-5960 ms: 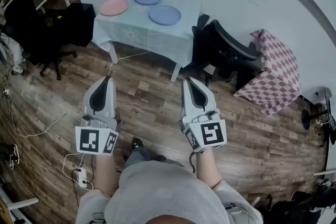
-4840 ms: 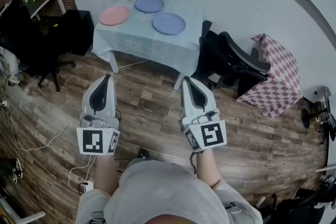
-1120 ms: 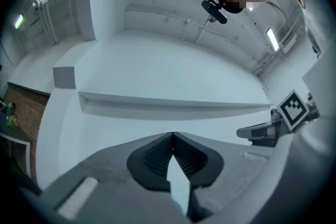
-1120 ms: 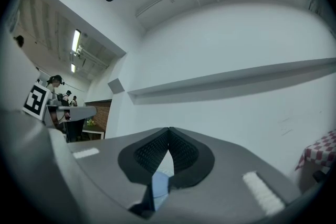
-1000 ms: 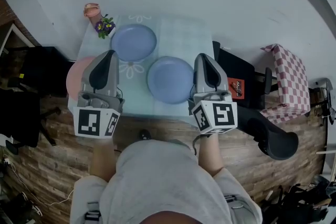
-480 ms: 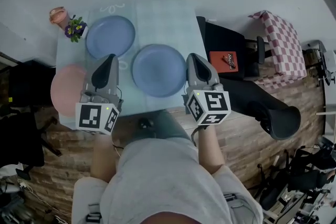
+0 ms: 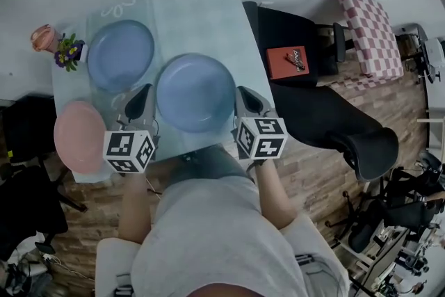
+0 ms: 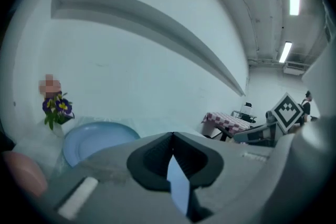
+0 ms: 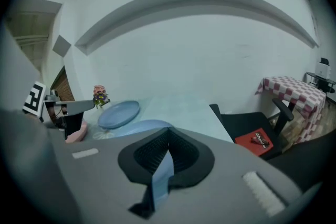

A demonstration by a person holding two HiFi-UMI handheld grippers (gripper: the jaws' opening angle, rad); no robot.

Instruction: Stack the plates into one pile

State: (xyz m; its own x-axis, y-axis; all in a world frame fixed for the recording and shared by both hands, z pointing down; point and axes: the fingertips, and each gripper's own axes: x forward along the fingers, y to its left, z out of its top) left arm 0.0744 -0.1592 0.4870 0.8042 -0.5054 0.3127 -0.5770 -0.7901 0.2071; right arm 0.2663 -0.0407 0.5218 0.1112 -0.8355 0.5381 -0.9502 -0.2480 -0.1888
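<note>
Both hands have dropped toward the table point(image 7: 198, 7). Left gripper point(image 7: 145, 90) and right gripper point(image 7: 243, 91), jaws closed and empty, flank the near blue plate point(image 7: 195, 92), which lies between them, equally near each.

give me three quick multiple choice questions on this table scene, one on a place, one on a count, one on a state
1. Where does the pink plate lie? A left of the left gripper; B between the grippers; C on a chair.
2. How many plates are on the table? A two; B three; C four.
3. How do the jaws of the left gripper and the right gripper stand? A shut, empty; B wide open; C shut on a plate.
Answers: 1 A, the head view shows it at the table's near left corner. 2 B, the near blue plate, the far blue plate and the pink one. 3 A, each gripper view shows the jaws together with nothing between.
</note>
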